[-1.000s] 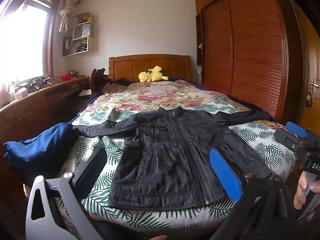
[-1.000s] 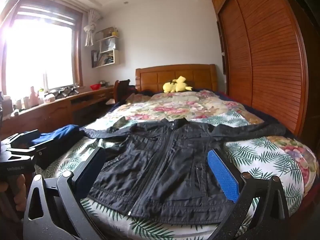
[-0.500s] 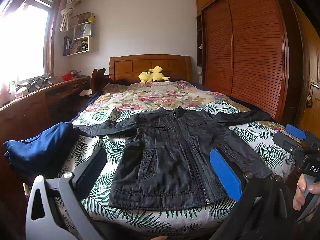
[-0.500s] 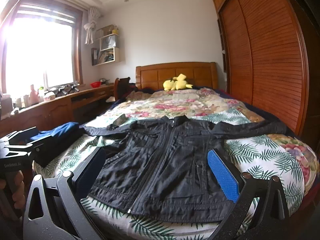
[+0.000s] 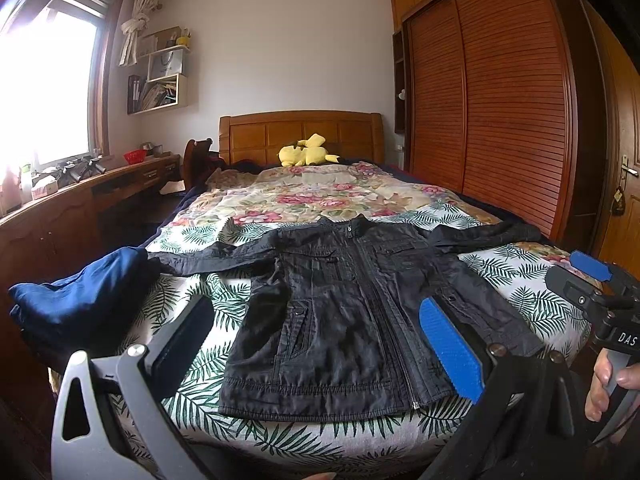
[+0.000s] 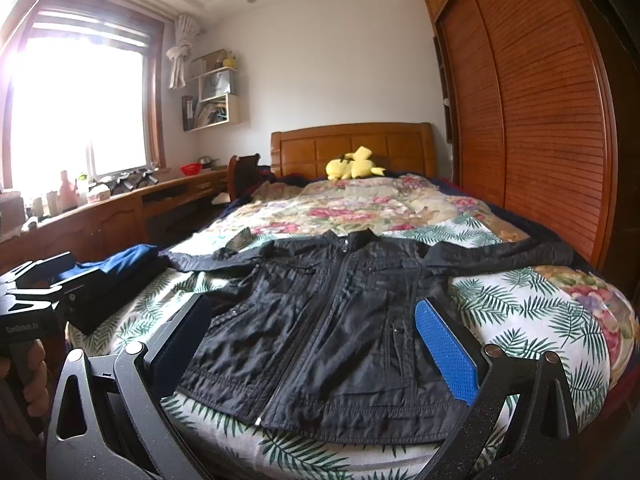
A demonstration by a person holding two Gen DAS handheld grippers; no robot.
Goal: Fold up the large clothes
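At the bottom of the left wrist view the left tongs (image 5: 316, 354) stand spread wide, gripping nothing, and the same holds for the right tongs (image 6: 312, 348) at the bottom of the right wrist view. Both hang short of the foot of the bed (image 5: 280, 436), neither touching cloth. The right tongs also show at the right edge of the left view, held by a hand (image 5: 612, 384); the left tongs show at the left edge of the right view.

Just beyond the pads, the black jacket (image 5: 352, 320) lies flat, front up and zipped, in the centre of both frames. Its hem runs along the near edge of the mattress, its collar points away toward the headboard (image 5: 300, 132), so the body's long axis runs straight away from the tongs. The sleeves spread sideways, one toward the left of the frame, one toward the right edge.

Judging from this, nothing has been folded yet. The left tongs face the hem's left corner and left sleeve, the right tongs the right corner and right sleeve; each is nearer its own side.

At the left of the frame a dark blue garment (image 5: 80, 300) sits bunched on the bed's edge, near the left sleeve end. Farther up, a yellow plush toy (image 5: 306, 152) rests below the headboard
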